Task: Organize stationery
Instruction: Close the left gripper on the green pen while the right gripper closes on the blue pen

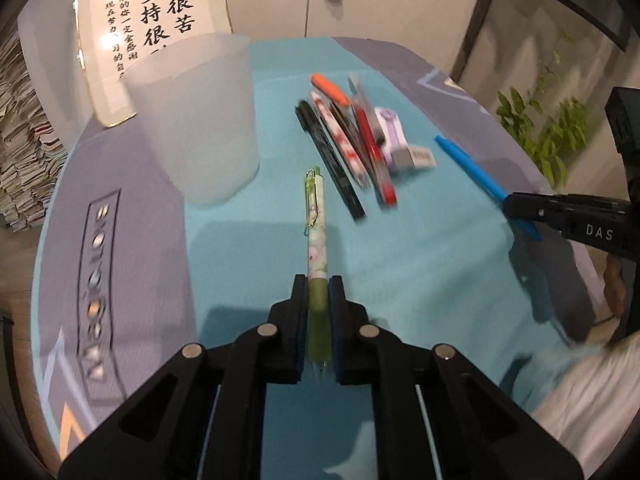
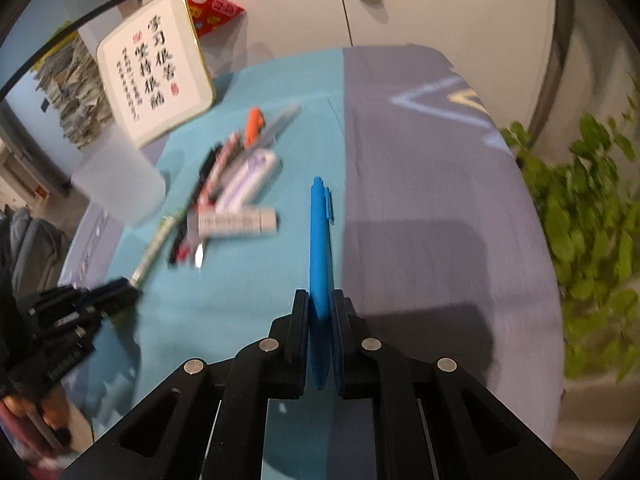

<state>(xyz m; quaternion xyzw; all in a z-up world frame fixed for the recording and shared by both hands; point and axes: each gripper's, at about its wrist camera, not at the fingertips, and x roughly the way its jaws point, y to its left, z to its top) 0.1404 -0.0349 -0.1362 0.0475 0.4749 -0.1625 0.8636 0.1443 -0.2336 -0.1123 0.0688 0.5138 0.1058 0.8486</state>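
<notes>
The left hand-held gripper (image 1: 318,300) is closed on a green pen with a floral barrel and a metal clip (image 1: 317,236); its pads press the green grip end, and the clip end points toward the frosted translucent plastic cup (image 1: 196,120). The right hand-held gripper (image 2: 320,316) is closed on a plain blue plastic pen (image 2: 321,248), which points forward along the fingers. Both pens are over the turquoise and grey cloth-covered surface (image 1: 420,248). Between the two grippers a loose pile of pens and markers (image 1: 344,148) lies on the cloth, with a white eraser (image 1: 416,157) touching its right side. The cup stands just left of the pile.
</notes>
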